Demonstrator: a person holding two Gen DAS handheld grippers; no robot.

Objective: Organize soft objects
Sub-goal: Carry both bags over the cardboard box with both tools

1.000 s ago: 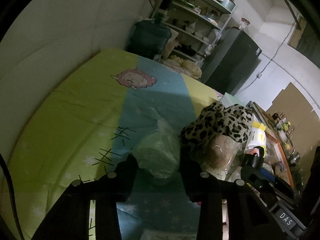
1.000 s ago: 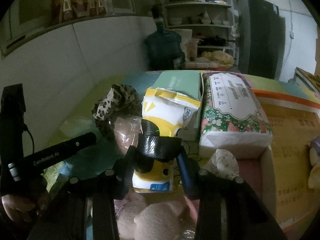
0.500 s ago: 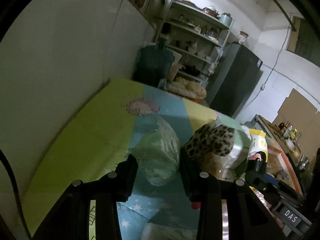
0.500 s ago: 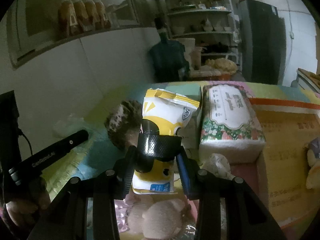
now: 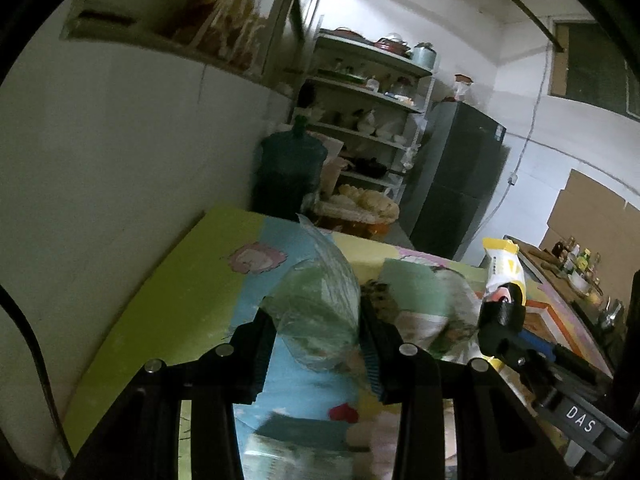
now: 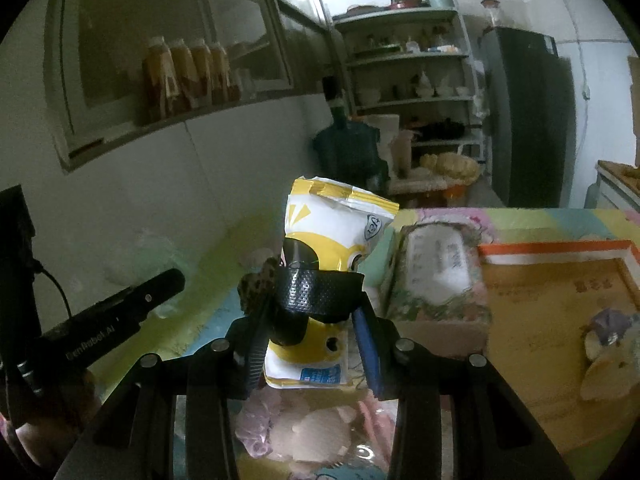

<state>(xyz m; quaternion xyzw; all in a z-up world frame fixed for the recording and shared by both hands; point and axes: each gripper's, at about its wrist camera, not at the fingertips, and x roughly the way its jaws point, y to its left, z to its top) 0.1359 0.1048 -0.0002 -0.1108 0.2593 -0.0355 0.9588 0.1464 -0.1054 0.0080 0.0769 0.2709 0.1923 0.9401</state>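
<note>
My left gripper (image 5: pixel 318 344) is shut on a clear plastic bag (image 5: pixel 320 308) with something soft and green inside, held up above the colourful mat (image 5: pixel 168 304). Behind it lie a leopard-print soft thing (image 5: pixel 378 292) and a green box (image 5: pixel 416 288). My right gripper (image 6: pixel 316 332) is shut on a yellow and white pouch (image 6: pixel 332 224), which stands upright with a black perforated band (image 6: pixel 316 292) across its middle. The pouch (image 5: pixel 502 268) also shows at the right of the left wrist view. The left gripper's body (image 6: pixel 120 312) shows at the left of the right wrist view.
A floral tissue pack (image 6: pixel 436 268) and an open cardboard box (image 6: pixel 552 320) holding a plush toy (image 6: pixel 608 356) lie right of the pouch. A pink plush in plastic (image 6: pixel 312 432) lies below it. A water jug (image 5: pixel 288 176), shelves (image 5: pixel 368 112) and a dark fridge (image 5: pixel 460 176) stand behind the mat.
Both grippers have risen with their loads: the plastic bag has left the mat and the pouch hangs higher. The mat and the boxes sit lower in both views.
</note>
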